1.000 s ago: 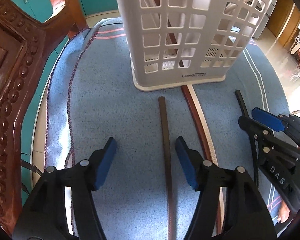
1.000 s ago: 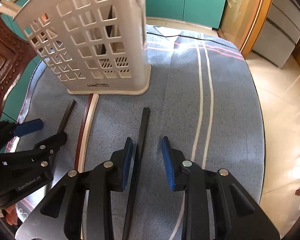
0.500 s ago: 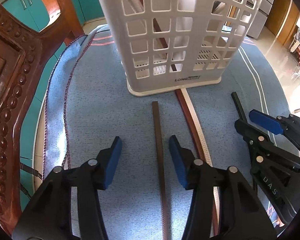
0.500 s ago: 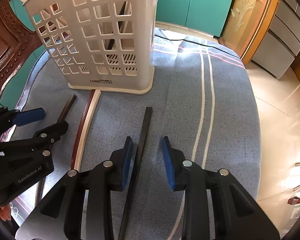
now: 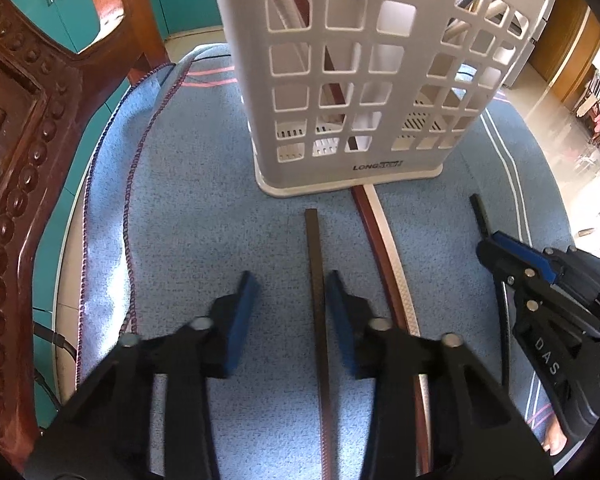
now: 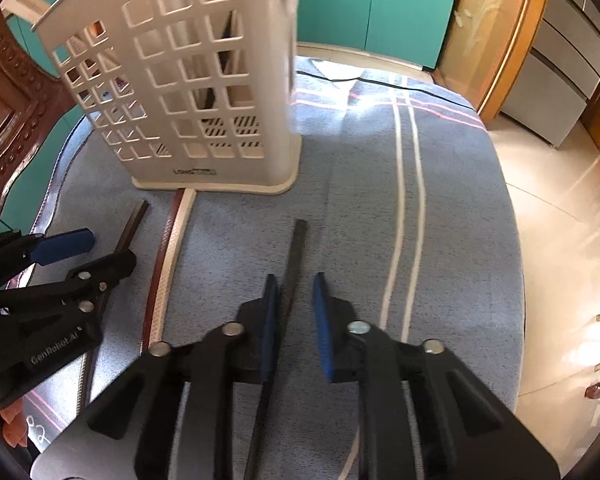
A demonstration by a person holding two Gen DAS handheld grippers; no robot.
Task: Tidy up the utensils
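The left gripper (image 5: 288, 316) is spread wide around a brown chopstick (image 5: 316, 280) lying on the blue cloth (image 5: 188, 220), the stick just beside its right finger. The right gripper (image 6: 296, 312) stands apart, more narrowly, over a black chopstick (image 6: 294, 256) close to its left finger. A red-and-white pair (image 5: 380, 240) lies between them, its far end touching the white basket (image 5: 360, 60), which already holds sticks.

White lattice basket (image 5: 364, 80) (blue, white-striped cloth (image 5: 204, 220))
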